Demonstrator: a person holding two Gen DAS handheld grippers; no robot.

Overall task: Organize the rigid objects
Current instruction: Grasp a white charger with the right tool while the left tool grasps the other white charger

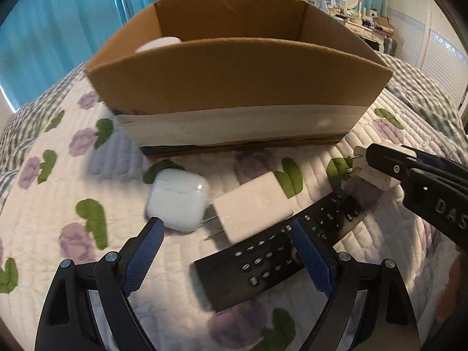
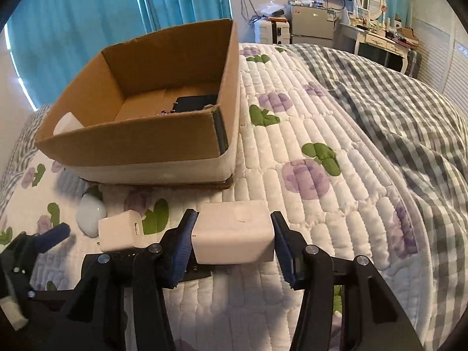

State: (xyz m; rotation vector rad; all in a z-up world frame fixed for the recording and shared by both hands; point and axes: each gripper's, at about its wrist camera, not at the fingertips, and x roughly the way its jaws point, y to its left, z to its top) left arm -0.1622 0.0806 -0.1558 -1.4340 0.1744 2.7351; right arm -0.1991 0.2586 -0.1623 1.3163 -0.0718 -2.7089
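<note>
An open cardboard box [image 1: 234, 73] stands on the quilted bed; it also shows in the right wrist view [image 2: 140, 146], holding a dark object [image 2: 196, 103] and a white one [image 2: 66, 122]. In front of it lie a white earbud case [image 1: 177, 203], a white charger [image 1: 254, 204] with prongs, and a black remote [image 1: 272, 251]. My left gripper [image 1: 228, 251] is open above the remote and charger. My right gripper [image 2: 232, 245] is shut on a white plug adapter [image 2: 234, 237], held just above the bed; it also shows in the left wrist view [image 1: 374, 169].
A grey checked blanket [image 2: 395, 117] is bunched on the right of the bed. Blue curtains [image 2: 87, 29] hang behind the box. A dresser with a mirror [image 2: 377, 29], a small fridge [image 2: 313, 23] and a wall TV stand at the back.
</note>
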